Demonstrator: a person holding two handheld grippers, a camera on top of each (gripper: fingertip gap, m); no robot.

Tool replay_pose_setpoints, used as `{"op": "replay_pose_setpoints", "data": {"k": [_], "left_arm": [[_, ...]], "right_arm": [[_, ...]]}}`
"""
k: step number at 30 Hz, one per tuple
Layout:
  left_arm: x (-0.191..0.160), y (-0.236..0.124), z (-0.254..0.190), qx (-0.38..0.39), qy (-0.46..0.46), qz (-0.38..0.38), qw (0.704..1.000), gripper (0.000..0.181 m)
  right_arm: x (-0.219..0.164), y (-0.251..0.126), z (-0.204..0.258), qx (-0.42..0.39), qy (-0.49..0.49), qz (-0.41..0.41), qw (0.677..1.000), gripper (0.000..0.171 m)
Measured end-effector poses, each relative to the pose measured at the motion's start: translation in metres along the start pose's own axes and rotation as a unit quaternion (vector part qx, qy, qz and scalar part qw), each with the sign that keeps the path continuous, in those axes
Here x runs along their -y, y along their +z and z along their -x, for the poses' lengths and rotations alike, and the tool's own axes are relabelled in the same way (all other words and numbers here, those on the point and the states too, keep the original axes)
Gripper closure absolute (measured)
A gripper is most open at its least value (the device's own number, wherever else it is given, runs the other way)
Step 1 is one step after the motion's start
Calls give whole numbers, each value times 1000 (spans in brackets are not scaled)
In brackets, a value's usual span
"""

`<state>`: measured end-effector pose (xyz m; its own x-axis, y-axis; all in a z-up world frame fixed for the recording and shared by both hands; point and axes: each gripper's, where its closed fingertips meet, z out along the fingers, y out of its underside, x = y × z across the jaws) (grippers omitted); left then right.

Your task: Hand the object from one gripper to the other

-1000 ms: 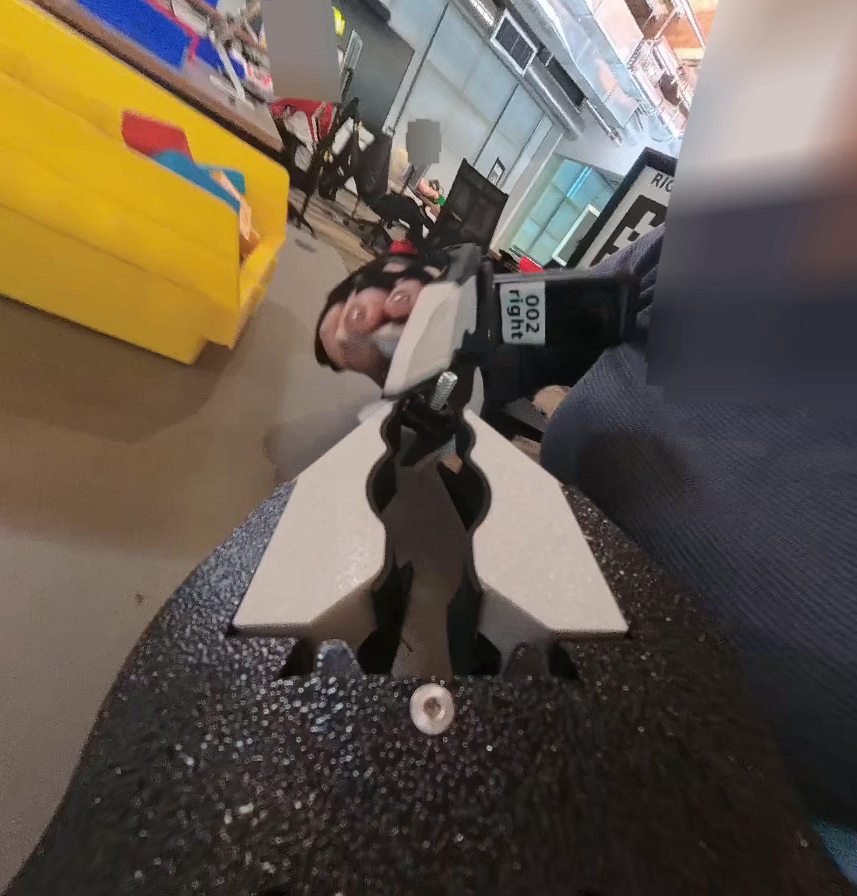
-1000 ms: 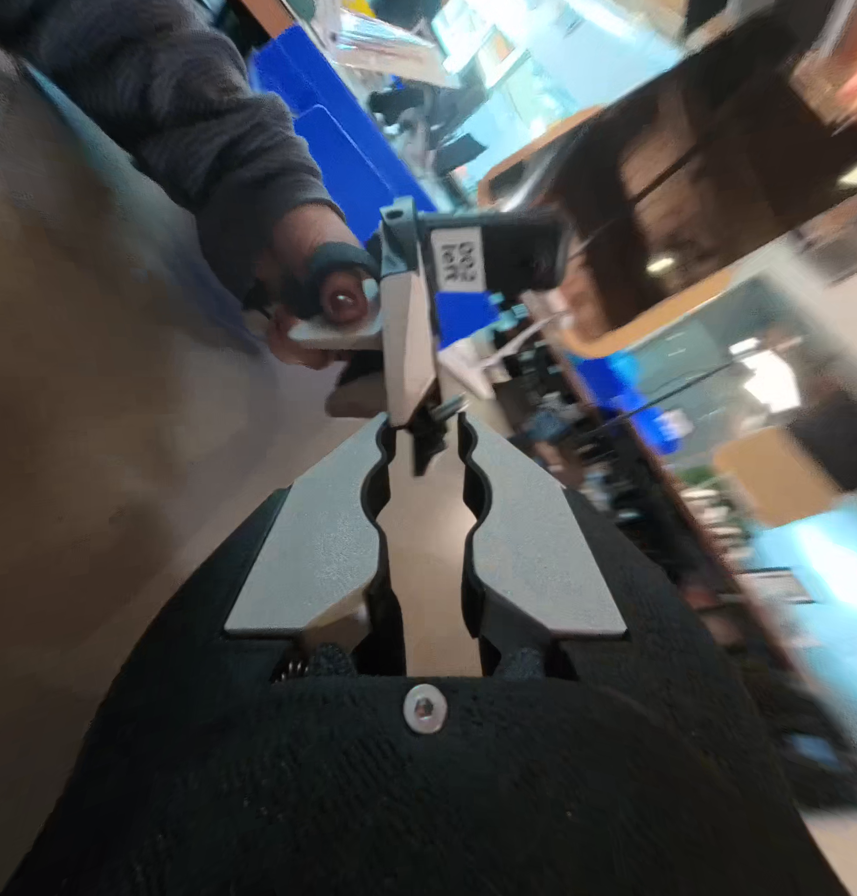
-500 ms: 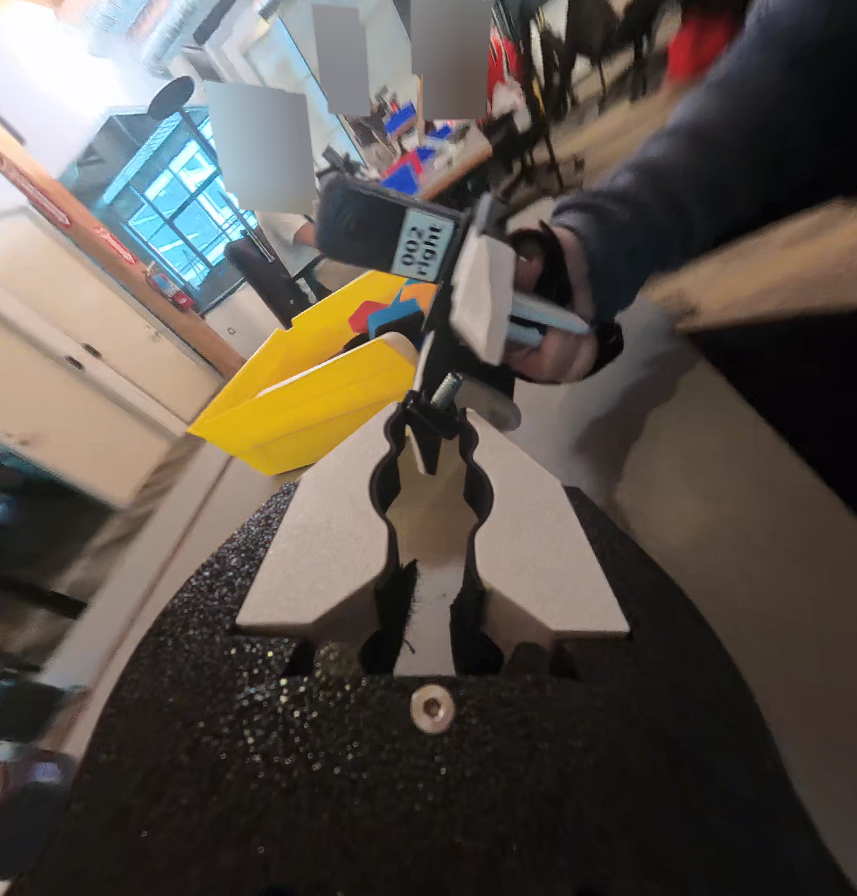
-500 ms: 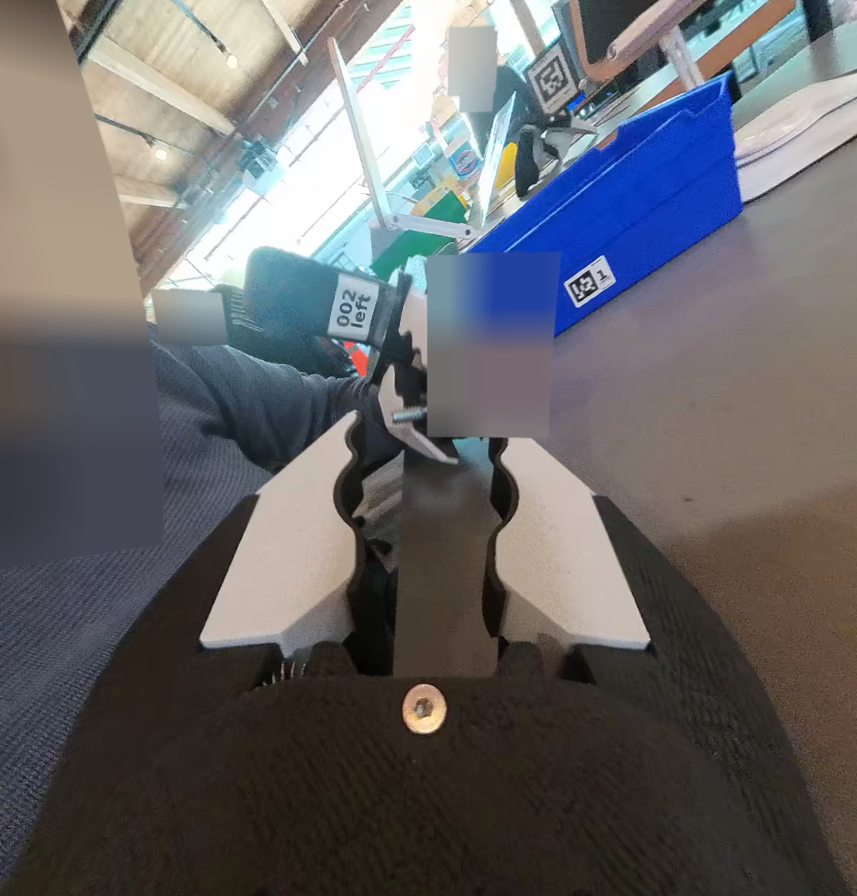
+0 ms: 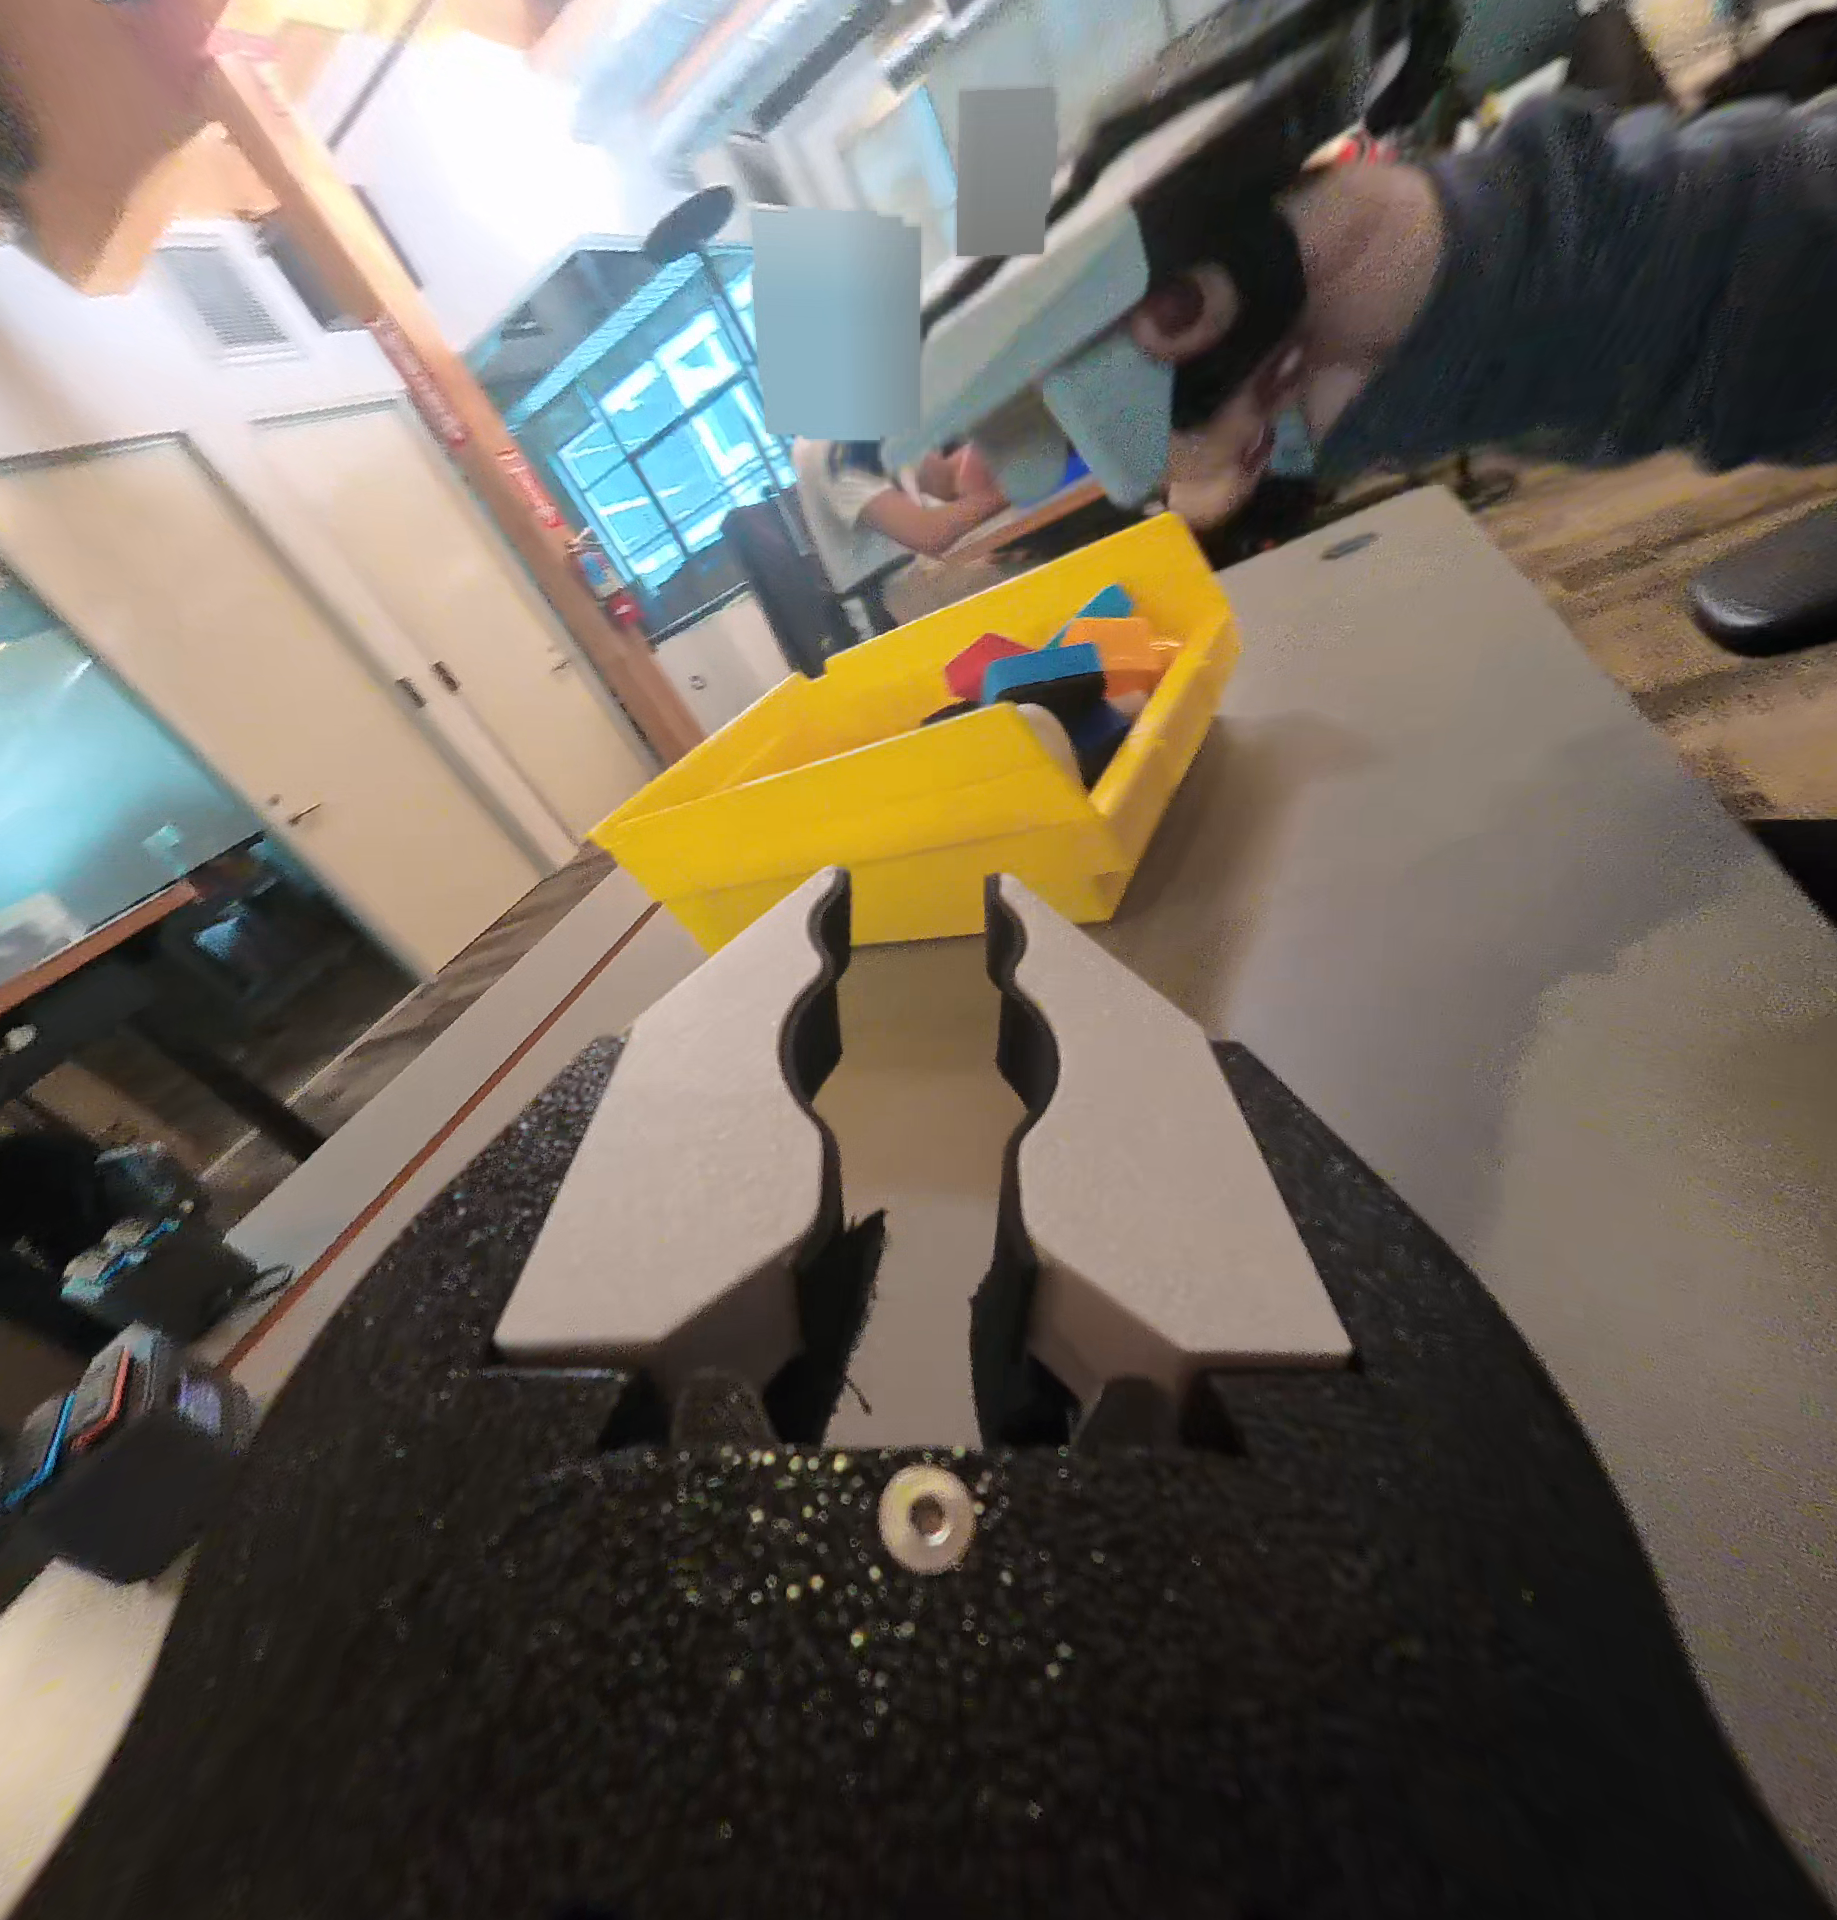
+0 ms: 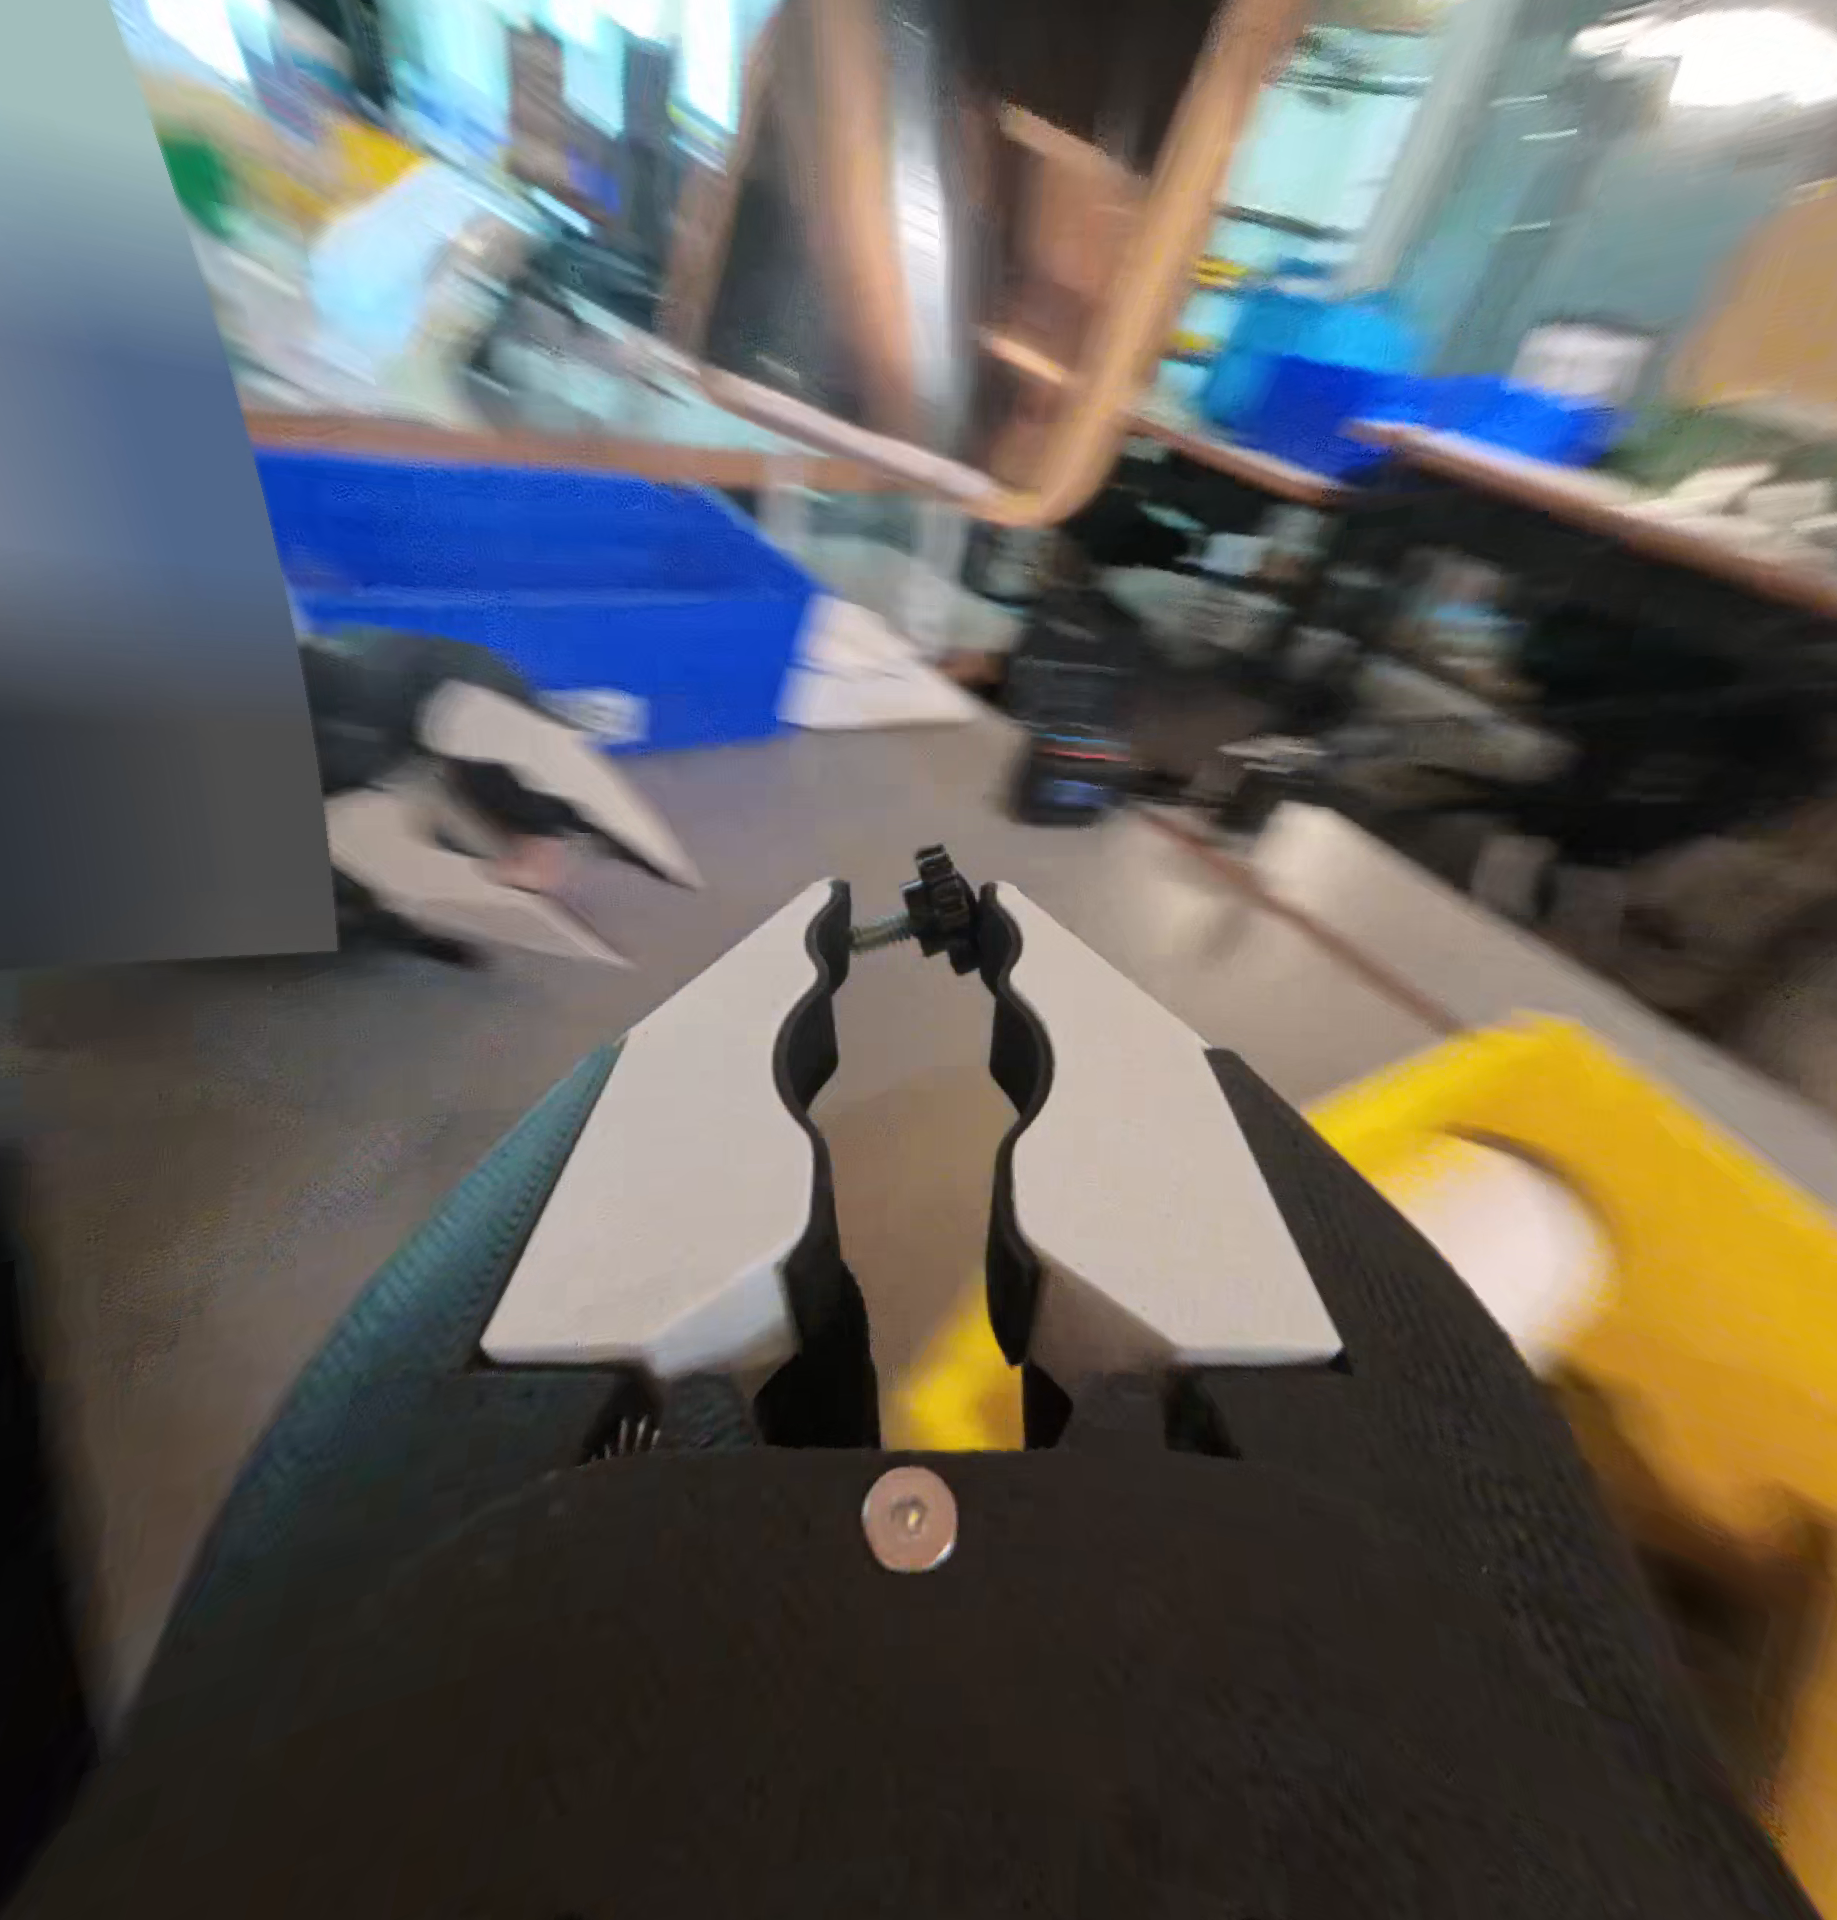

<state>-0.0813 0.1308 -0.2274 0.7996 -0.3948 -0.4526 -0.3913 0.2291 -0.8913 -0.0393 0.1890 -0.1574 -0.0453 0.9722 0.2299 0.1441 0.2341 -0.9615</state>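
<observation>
While crosswise, knob screw (image 6: 929, 920) spans right tool (image 6: 914, 914) tips.

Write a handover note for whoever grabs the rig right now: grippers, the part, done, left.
Left gripper: open, nothing between its fingers, aimed across the table at the yellow bin.
Right gripper: shut on the knob screw, pinched crosswise at the fingertips, black knob against one finger, thread end toward the other.
Done: the screw is in the right gripper alone, and the two grippers are apart.
Left: probably only setting the screw down; the right wrist view is motion-blurred, so check the grip first.
</observation>
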Motion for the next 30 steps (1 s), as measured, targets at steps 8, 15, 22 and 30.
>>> {"op": "replay_pose_setpoints", "data": {"k": [8,15,22,30], "left_arm": [[-26,-3,24,59,-78,8,995,147],[-30,-6,32,67,-121,4,990,147],[-30,-5,27,62,-112,12,992,147],[-33,-8,35,57,-162,45,984,152]], "right_arm": [[-77,-72,-142,-283,-44,218,933,148],[-96,-63,-142,-276,-18,219,936,122],[-25,24,14,-41,-16,9,999,117],[-63,55,72,11,6,-30,999,113]]}}
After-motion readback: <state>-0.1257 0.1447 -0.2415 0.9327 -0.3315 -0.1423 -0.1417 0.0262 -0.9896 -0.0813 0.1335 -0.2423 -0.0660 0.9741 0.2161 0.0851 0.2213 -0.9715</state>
